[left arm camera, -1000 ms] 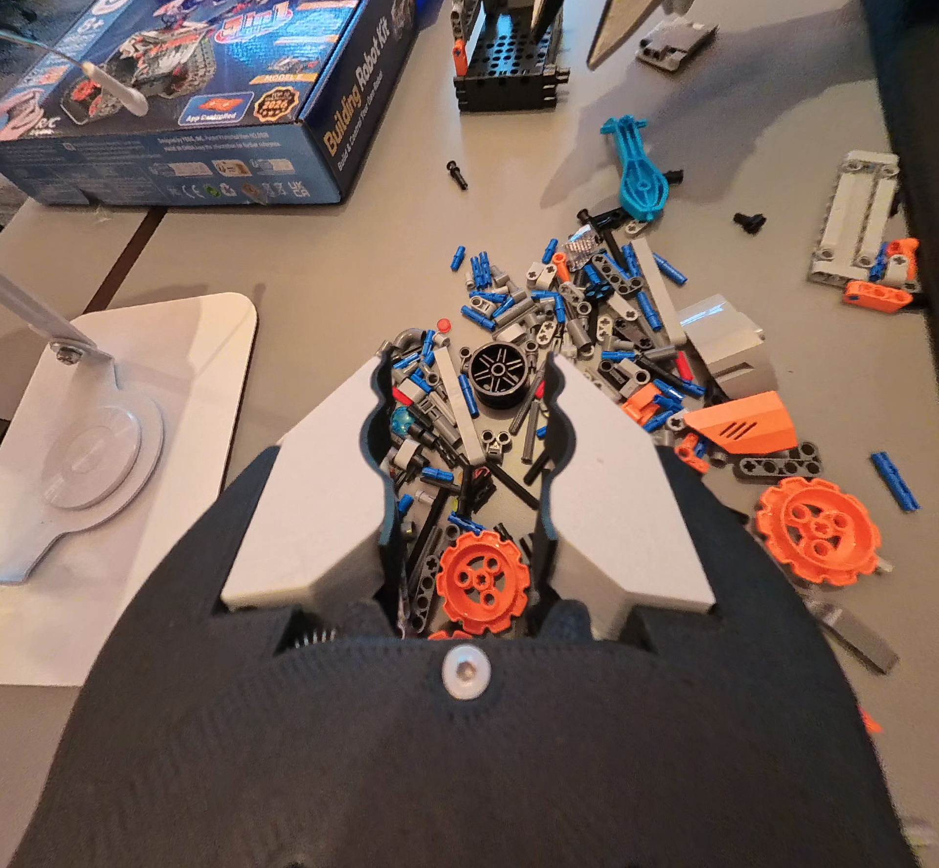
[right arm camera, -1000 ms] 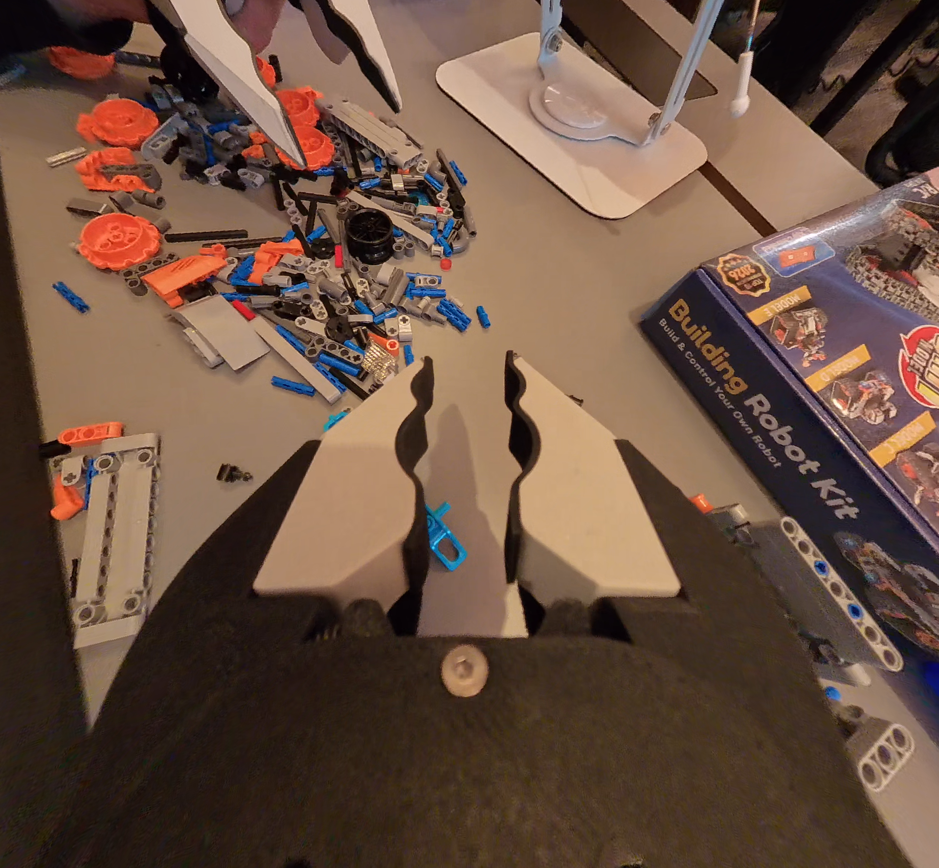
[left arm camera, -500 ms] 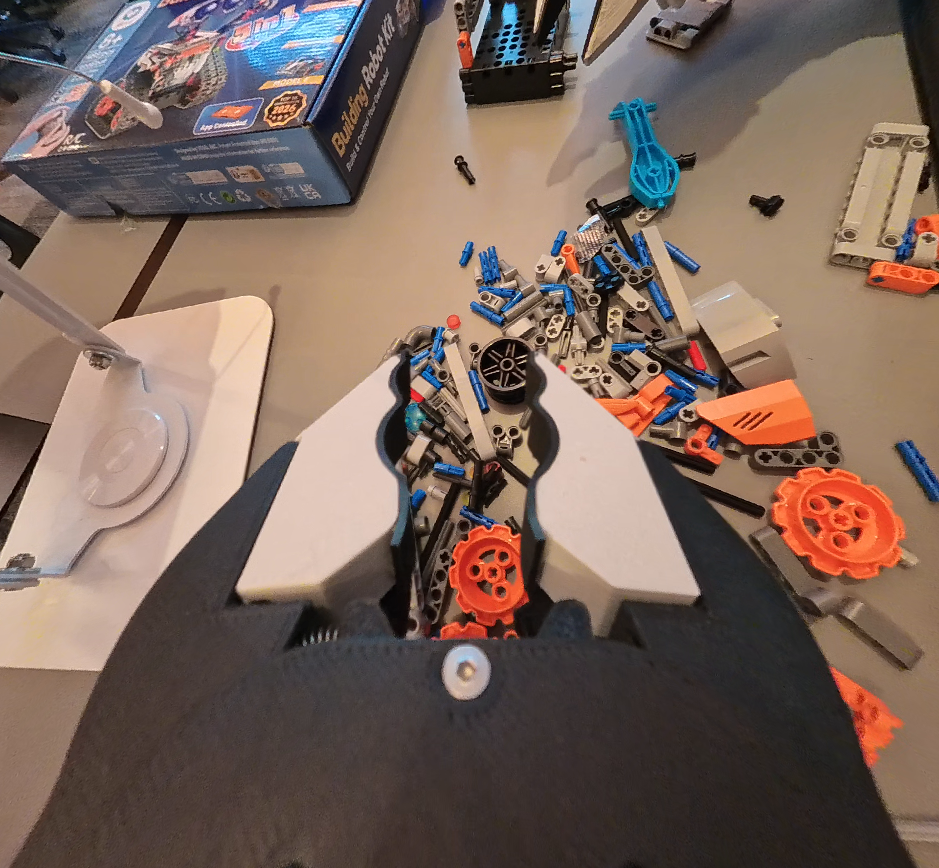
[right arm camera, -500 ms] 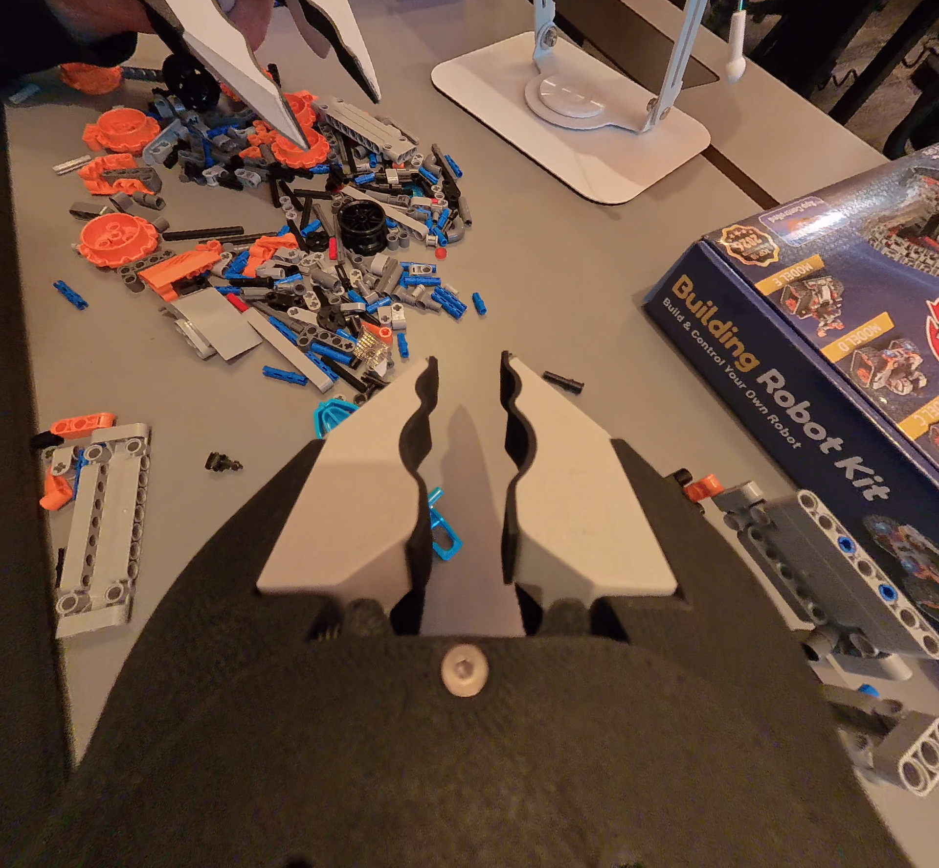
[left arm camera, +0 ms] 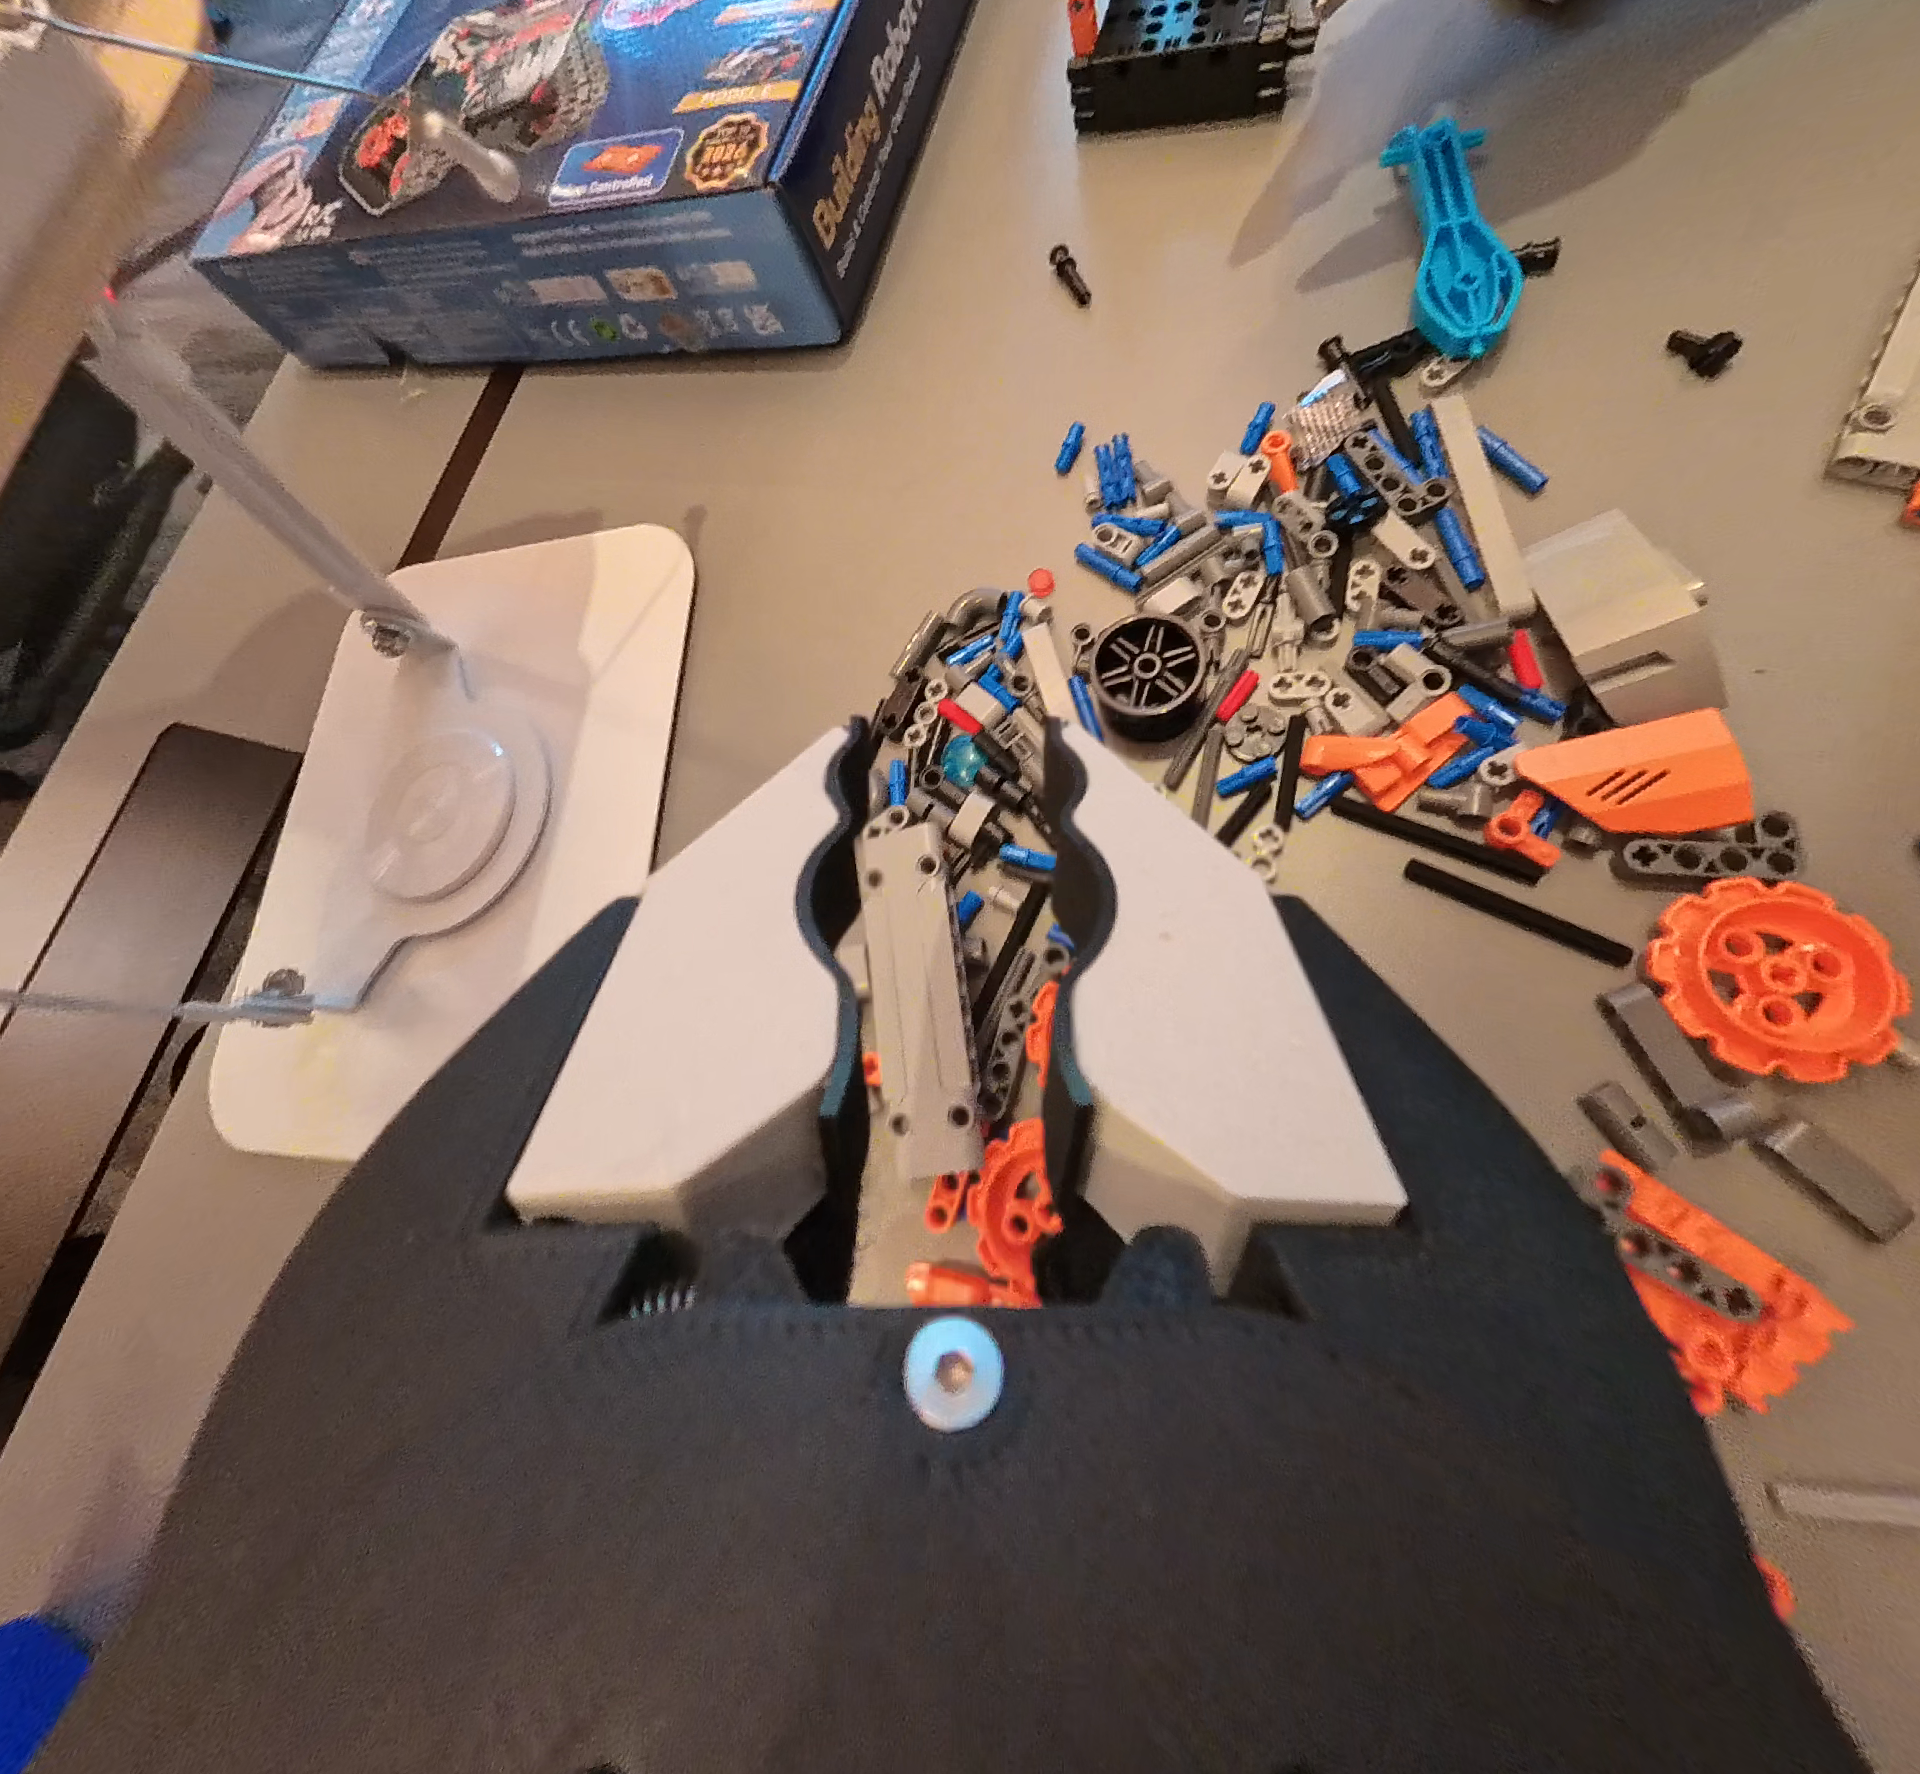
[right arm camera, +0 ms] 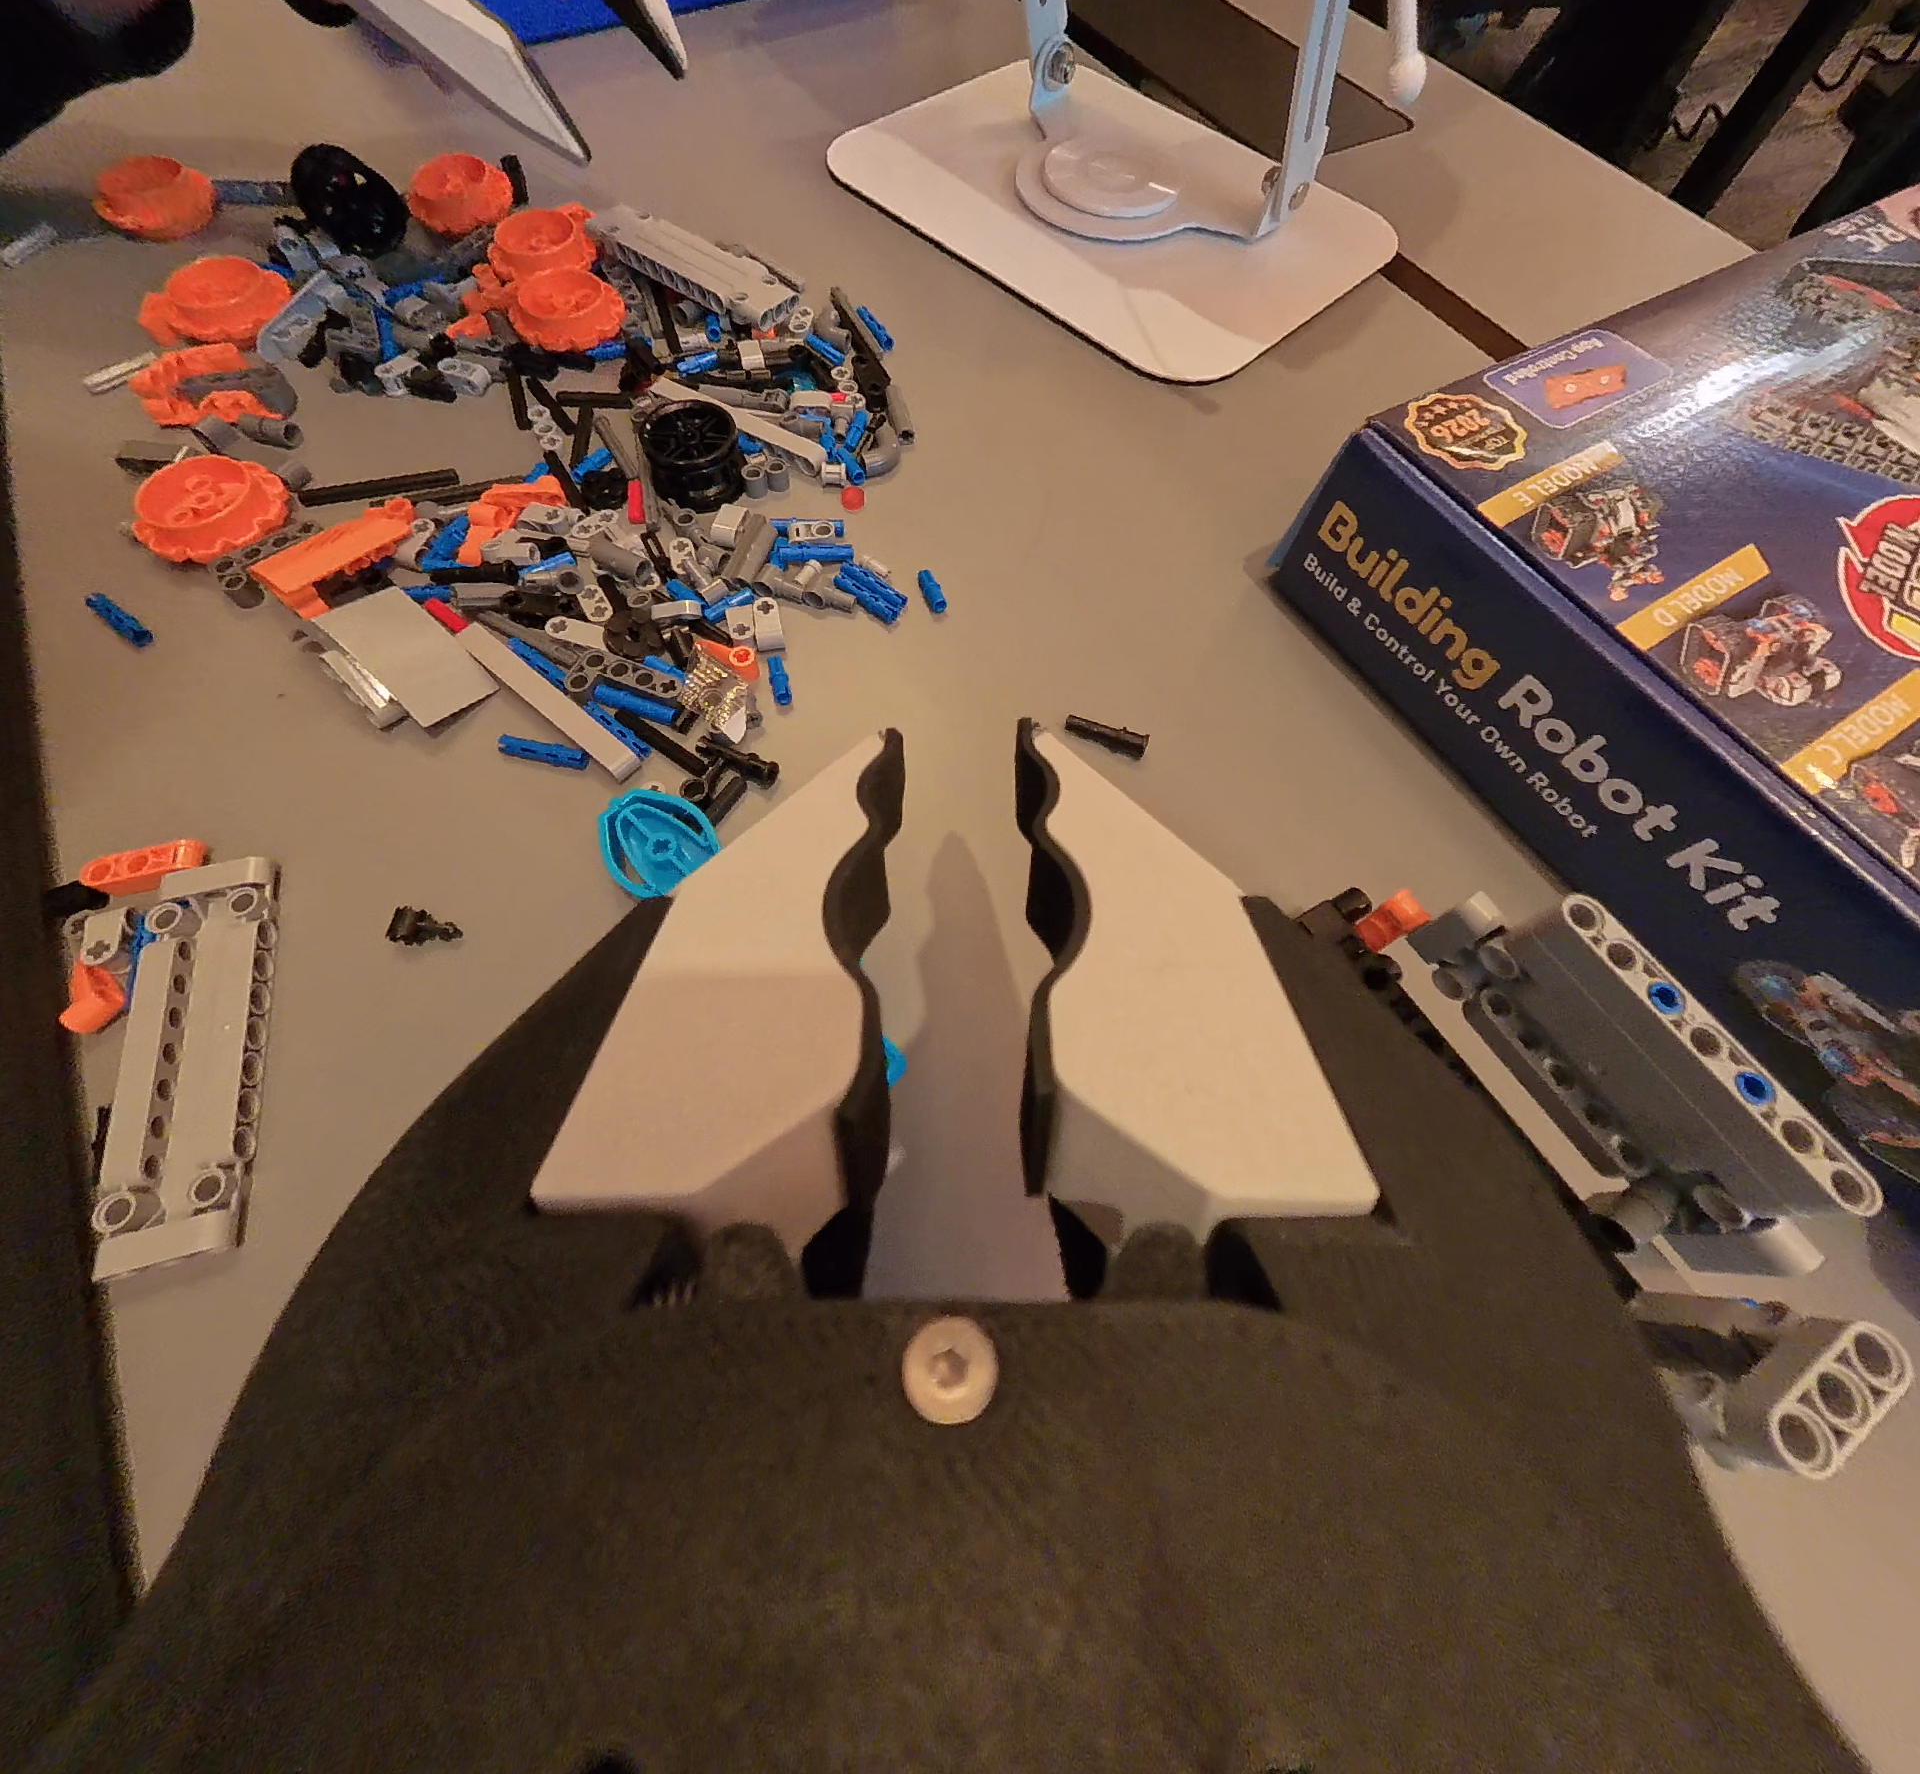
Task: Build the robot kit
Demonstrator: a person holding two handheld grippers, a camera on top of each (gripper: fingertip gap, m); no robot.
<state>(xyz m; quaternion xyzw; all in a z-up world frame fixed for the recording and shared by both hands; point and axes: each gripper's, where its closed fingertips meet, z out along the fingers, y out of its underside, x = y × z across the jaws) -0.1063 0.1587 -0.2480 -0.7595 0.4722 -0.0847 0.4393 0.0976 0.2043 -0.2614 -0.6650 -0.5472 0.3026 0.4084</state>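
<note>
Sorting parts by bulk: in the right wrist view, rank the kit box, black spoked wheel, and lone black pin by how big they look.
1. Kit box
2. Black spoked wheel
3. Lone black pin

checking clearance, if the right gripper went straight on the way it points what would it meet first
Likely bare table first. The right gripper is open and empty. The small black pin lies just right of that line; the parts pile lies left. Depth is unclear.
</note>
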